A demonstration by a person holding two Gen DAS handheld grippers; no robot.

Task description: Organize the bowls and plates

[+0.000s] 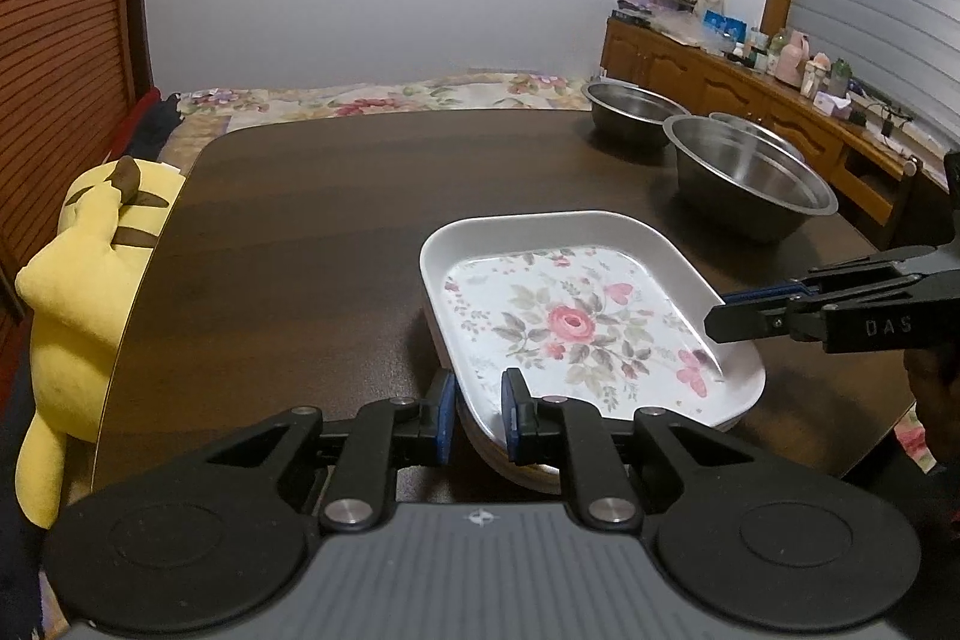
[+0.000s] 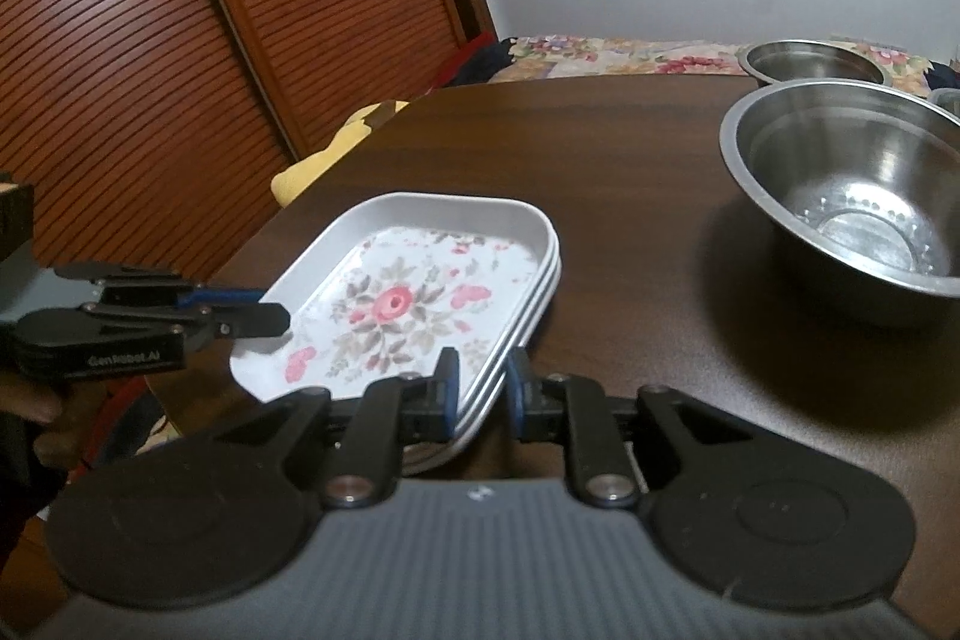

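Stacked plates (image 1: 576, 328), long axis diagonal

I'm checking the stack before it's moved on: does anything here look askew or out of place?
The floral plates are stacked unevenly, rims stepped rather than flush, with the near corner past the table edge. Both grippers, left and right, clamp the rims. A yellow plush toy leans at the table's side.

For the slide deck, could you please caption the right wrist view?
Both grippers, right and left, clamp the rims of stacked floral plates beside a steel bowl.
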